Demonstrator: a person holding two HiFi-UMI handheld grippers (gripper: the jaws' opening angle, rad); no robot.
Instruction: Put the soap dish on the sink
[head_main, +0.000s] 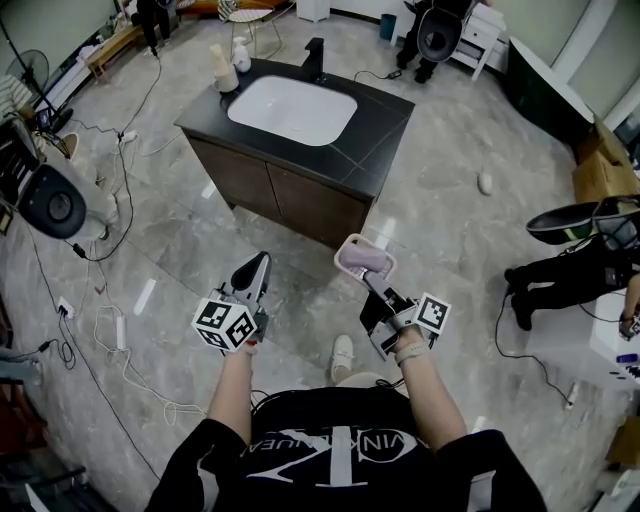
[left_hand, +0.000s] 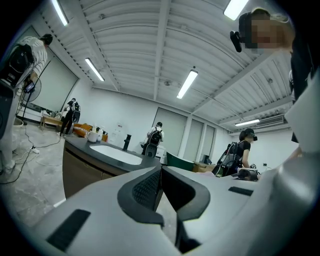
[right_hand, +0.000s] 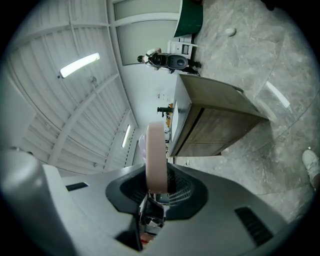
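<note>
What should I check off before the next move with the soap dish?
1. Dish gripped by right claw: ok, clamped on its rim.
2. Left claw empty: ok, shut on nothing.
3. Sink within reach: not ok, floor lies between.
4. Free spot on counter: ok, bare right of the sink.
5. Bottles out of the way: ok, at the counter's far left corner.

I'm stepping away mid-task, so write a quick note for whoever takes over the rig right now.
Right hand-held gripper: shut on the soap dish, short of the sink.
Left hand-held gripper: shut, empty.
The sink is ahead; its black countertop has free room.
Done: dish in grip.
Left: reach the sink, set the dish on the countertop, release.
</note>
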